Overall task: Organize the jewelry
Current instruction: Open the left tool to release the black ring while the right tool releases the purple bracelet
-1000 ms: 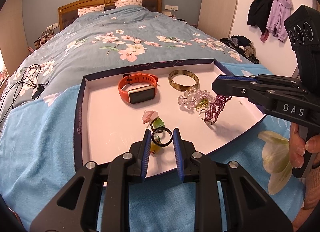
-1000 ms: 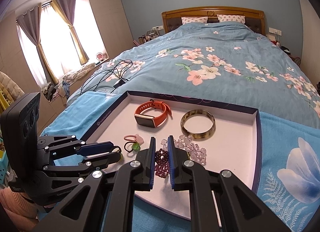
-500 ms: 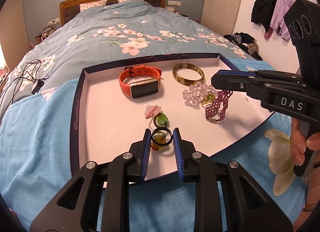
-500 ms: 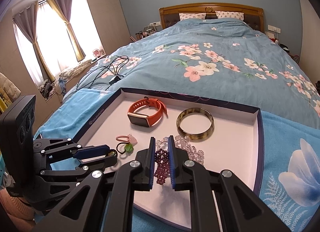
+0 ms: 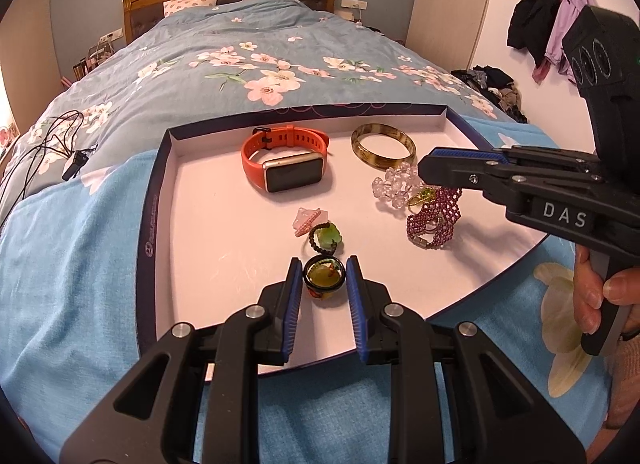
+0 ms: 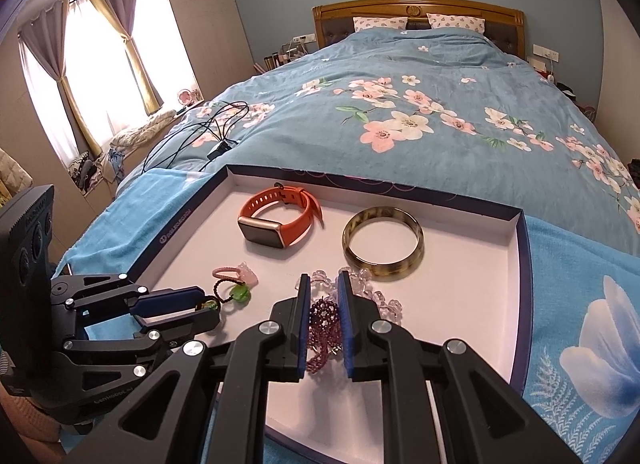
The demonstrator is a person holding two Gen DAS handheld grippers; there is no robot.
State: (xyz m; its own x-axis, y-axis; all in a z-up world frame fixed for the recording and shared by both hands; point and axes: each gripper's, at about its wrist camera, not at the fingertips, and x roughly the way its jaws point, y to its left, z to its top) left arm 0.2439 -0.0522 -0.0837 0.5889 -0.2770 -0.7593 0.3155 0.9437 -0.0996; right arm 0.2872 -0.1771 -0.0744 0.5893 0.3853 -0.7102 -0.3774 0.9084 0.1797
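The only writing I can read is "DAS" in white capitals on the side of my right gripper (image 5: 430, 167), seen from the left wrist view. There is a small logo and a line of print on the tray (image 5: 145, 232) wall to the left of my left gripper (image 5: 320, 278), too small to make out.

My left gripper has its blue pads on either side of a dark ring (image 5: 324, 274) with a yellow-green centre, its opening facing up toward the camera. The pads look to be touching its rim, though I cannot tell how firmly. Just ahead of the fingertips lie a green charm on a dark beaded loop (image 5: 326, 238) and a pink piece (image 5: 307, 219).

My right gripper is narrowed around a purple beaded bracelet (image 6: 322, 318), which hangs bunched between the pads, trailing down toward the tray floor. Clear crystal beads (image 6: 384, 302) lie right beside its right finger.

Farther ahead of the right gripper, the orange watch (image 6: 280, 219) lies on its side with its long axis running left to right and its screen facing back toward me. The brown bangle (image 6: 383, 242) lies flat to its right. The tray rests on a blue floral bedspread (image 6: 400, 103).
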